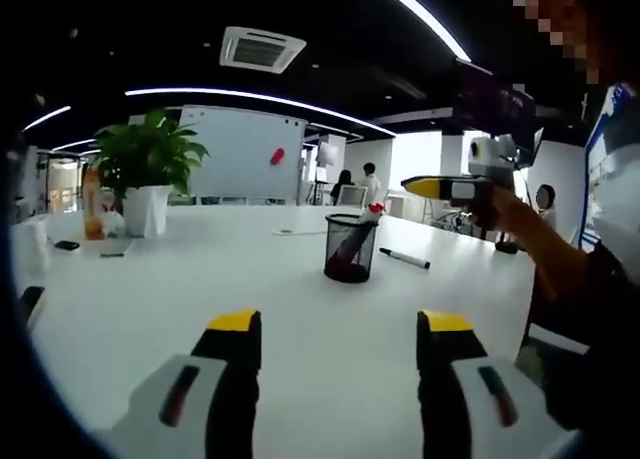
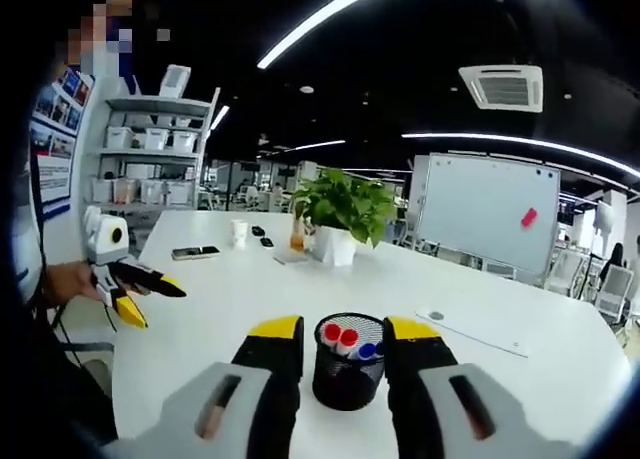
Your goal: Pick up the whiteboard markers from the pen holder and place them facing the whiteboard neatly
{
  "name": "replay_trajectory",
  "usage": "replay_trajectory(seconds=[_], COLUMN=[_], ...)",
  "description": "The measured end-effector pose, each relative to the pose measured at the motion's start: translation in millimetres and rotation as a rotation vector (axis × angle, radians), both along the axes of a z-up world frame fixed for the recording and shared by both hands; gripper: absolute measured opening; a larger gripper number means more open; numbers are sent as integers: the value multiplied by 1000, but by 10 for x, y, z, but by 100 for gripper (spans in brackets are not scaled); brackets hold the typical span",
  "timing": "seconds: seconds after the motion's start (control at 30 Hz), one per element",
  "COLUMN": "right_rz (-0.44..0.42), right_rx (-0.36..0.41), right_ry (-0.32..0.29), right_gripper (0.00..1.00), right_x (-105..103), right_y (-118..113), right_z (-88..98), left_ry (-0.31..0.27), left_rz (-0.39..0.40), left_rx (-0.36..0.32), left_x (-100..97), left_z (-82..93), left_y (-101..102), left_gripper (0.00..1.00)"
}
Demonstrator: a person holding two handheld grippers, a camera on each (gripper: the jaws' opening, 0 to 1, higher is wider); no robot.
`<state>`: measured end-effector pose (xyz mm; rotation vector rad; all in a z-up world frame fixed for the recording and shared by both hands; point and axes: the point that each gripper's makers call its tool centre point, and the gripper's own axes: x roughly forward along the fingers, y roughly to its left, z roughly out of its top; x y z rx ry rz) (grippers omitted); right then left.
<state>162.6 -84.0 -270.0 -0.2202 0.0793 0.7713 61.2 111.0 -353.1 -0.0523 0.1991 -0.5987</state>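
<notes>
A black mesh pen holder [image 1: 350,249] stands in the middle of the white table [image 1: 200,299]. Markers lean inside it, one red cap [image 1: 375,211] sticking out. In the right gripper view the holder [image 2: 348,374] shows two red caps [image 2: 340,335] and a blue one [image 2: 367,351]. One black marker [image 1: 405,259] lies on the table right of the holder. My left gripper [image 1: 340,324] is open, well short of the holder. My right gripper [image 2: 343,329] is open, hovering above and before the holder; the left gripper view shows it [image 1: 440,187] held in a hand. The whiteboard [image 1: 245,154] stands beyond the table.
A potted plant [image 1: 148,174] and an orange bottle [image 1: 92,204] stand at the table's far left. A phone [image 2: 195,251], a cup [image 2: 238,231] and a flat white sheet [image 2: 470,331] lie on the table. Shelves [image 2: 150,144] line the wall. People sit far behind.
</notes>
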Motion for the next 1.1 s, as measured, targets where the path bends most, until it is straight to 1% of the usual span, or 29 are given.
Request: replay_trajectory(seconds=[0.03, 0.07, 0.13, 0.2, 0.23, 0.47, 0.53, 0.6, 0.7, 0.87, 0.93, 0.97, 1.1], right_rz=[4, 13, 17, 12, 10, -16, -28, -28, -19, -36, -36, -44, -48], right_rx=[-3, -4, 0, 23, 25, 21, 24, 29, 26, 0, 9, 36, 26], right_ry=[7, 36, 71, 114, 121, 121, 135, 161, 182, 176, 189, 217, 234], right_gripper=[33, 31, 22, 21, 21, 21, 20, 19, 19, 20, 20, 20, 20], right_x=[-3, -17, -22, -7, 5, 93, 139, 144, 136, 208, 219, 224, 242], right_y=[4, 15, 21, 30, 35, 34, 33, 45, 86, 107, 102, 96, 98], right_z=[-21, -71, -141, -199, -216, -235, -263, -312, -376, -340, -341, -359, -449], left_ry=[-1, -1, -1, 1, 0, -6, -12, -12, -9, -9, -1, -3, -6], left_rz=[-1, -1, -2, -3, -3, 17, 23, 21, 14, 13, 10, 9, 20], left_rx=[1, 0, -4, -5, -3, -9, -15, -15, -9, -22, -22, -17, -19], left_x=[0, -1, -11, -24, -30, -44, -42, -42, -49, -34, -33, -43, -44], left_z=[4, 7, 12, 10, 8, 40, 58, 57, 47, 52, 39, 40, 54], left_y=[-7, -12, -30, -38, -39, 31, 55, 58, 52, 25, 6, -4, 23], left_gripper=[63, 63, 63, 63, 63, 63, 63, 63, 63, 62, 62, 62, 62])
